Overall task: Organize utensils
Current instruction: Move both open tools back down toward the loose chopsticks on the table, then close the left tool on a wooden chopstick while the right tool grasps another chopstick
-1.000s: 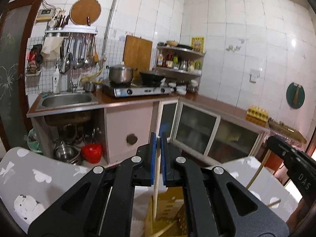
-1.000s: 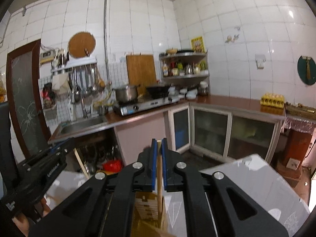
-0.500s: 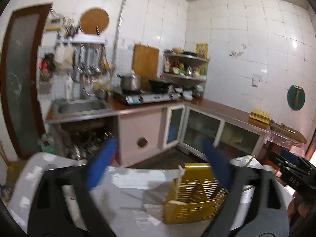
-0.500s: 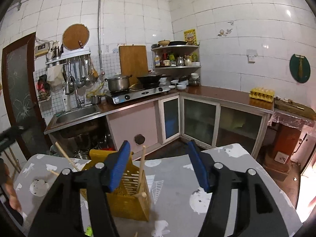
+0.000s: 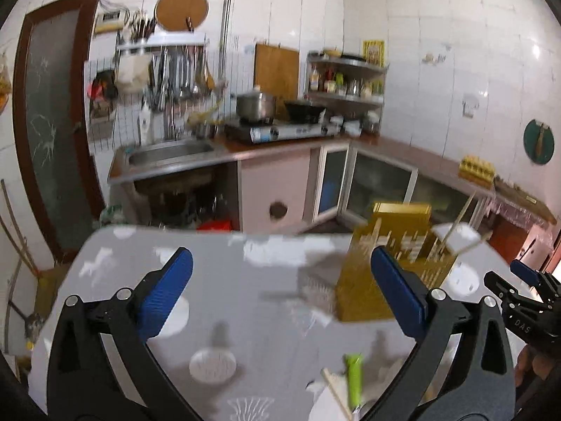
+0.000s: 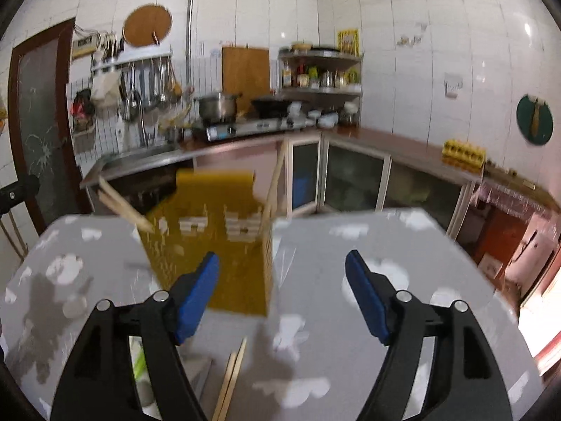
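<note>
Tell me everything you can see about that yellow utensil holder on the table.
The yellow utensil holder is a boxy, perforated container, plastic by the look of it, with a taller solid back panel. It stands upright on the grey patterned table. Wooden chopsticks lean out of it at both sides. Neither gripper touches it. Motion blur hides finer detail.

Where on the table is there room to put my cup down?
The table is bare to the right of the yellow utensil holder, out to its right edge. In the left wrist view, the stretch left of the holder looks free too. The near edge is crowded: loose chopsticks and a green-handled utensil lie there.
</note>
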Tool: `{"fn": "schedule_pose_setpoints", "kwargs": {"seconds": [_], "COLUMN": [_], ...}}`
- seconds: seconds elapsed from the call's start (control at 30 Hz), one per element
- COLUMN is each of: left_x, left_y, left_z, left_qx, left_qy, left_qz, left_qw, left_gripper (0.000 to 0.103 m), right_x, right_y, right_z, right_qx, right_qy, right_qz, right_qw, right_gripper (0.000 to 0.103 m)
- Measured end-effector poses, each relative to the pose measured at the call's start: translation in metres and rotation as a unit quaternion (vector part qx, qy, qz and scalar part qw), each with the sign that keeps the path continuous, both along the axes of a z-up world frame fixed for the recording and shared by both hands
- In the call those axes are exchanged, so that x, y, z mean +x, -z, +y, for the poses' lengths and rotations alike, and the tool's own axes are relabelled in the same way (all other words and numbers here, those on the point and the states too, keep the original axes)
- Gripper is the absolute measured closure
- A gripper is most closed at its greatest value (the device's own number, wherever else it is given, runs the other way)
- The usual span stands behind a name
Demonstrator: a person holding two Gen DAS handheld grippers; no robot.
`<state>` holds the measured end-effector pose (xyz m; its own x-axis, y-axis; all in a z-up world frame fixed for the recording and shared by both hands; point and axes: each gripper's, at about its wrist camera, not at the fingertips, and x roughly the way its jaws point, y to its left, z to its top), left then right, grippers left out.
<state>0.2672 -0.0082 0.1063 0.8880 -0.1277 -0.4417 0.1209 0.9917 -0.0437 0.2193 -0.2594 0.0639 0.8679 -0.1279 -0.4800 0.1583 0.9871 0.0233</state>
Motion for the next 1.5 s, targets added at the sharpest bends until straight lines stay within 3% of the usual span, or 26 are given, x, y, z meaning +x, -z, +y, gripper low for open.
{"fn": "schedule_pose_setpoints", "kwargs": {"seconds": [0.3, 0.53, 0.7, 1.0, 1.3, 1.4, 1.5], "left_x": [0.023, 0.039, 0.047, 0.051, 0.039, 0.035, 0.031], "left_y": [0.093, 0.133, 0.147, 0.161, 0.166, 0.164, 0.162], "left_z": [-0.009, -0.025, -0.026, -0.026, -0.046, -0.051, -0.058], "left_qx": [0.029, 0.063, 0.061, 0.049, 0.068, 0.066, 0.066], "left_qy": [-0.013, -0.012, -0.013, -0.019, -0.006, -0.004, 0.001], "left_qz": [0.125, 0.176, 0.206, 0.235, 0.244, 0.243, 0.245], "left_qw": [0.9917, 0.9823, 0.9766, 0.9706, 0.9673, 0.9677, 0.9672], "left_gripper": [0.005, 0.005, 0.005, 0.005, 0.006, 0.013, 0.026], "right_x": [0.023, 0.048, 0.064, 0.059, 0.037, 0.033, 0.031], "right_y": [0.073, 0.103, 0.115, 0.116, 0.113, 0.113, 0.113], "right_z": [-0.001, 0.001, 0.005, 0.020, 0.030, 0.029, 0.027], "right_qx": [0.031, 0.049, 0.062, 0.037, 0.049, 0.056, 0.062], "right_qy": [0.013, 0.022, 0.015, 0.014, 0.005, 0.003, 0.003], "right_qz": [0.092, 0.141, 0.168, 0.190, 0.190, 0.186, 0.186], "right_qw": [0.995, 0.989, 0.984, 0.981, 0.981, 0.981, 0.981], "right_gripper": [0.030, 0.031, 0.046, 0.054, 0.068, 0.072, 0.075]}}
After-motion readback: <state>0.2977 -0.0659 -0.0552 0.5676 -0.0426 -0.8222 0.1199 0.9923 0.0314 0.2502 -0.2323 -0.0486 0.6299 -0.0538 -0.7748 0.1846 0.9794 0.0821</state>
